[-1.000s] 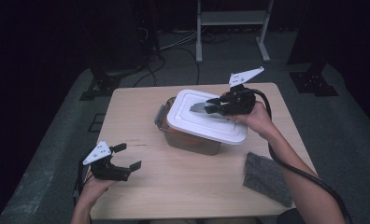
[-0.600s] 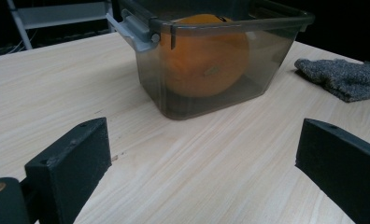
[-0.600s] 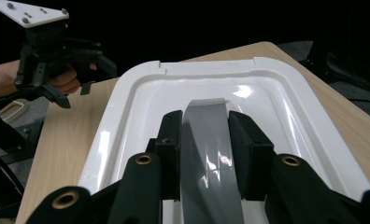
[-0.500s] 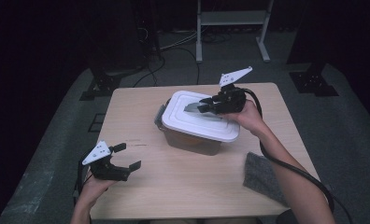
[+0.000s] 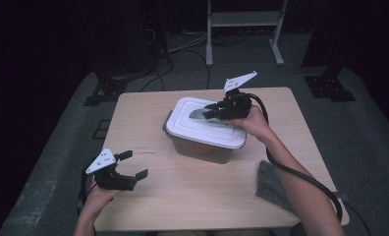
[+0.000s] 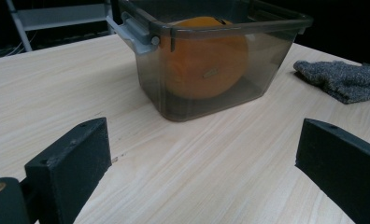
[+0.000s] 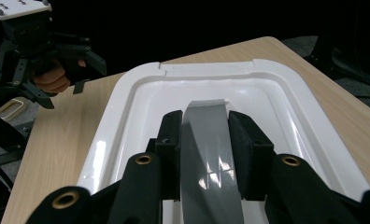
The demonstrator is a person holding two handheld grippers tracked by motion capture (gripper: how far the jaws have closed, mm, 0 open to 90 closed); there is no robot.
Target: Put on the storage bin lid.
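A white lid [image 5: 202, 129] hangs just above a clear grey plastic box [image 5: 202, 150]. My right gripper [image 5: 209, 112] is shut on the lid's grey handle [image 5: 198, 113]. In the right gripper view the jaws [image 7: 204, 126] clamp that handle [image 7: 206, 140] from both sides over the lid [image 7: 286, 107]. The box [image 6: 267, 60] stands open-topped in the left gripper view and holds a round orange object [image 6: 204, 56]. My left gripper [image 5: 133, 164] is open and empty near the table's front left, low over the wood [image 6: 202, 154]; the right gripper view also shows the left gripper [image 7: 87, 74].
A grey cloth [image 5: 276, 184] lies at the table's front right, right of the box [image 6: 342, 77]. The wooden table [image 5: 143, 118] has bare room on its left half. A cable trails from my right gripper along the forearm. A white metal stand is on the floor behind.
The right gripper has carried the lid slightly left over the box, still holding its handle. The left gripper has stayed put.
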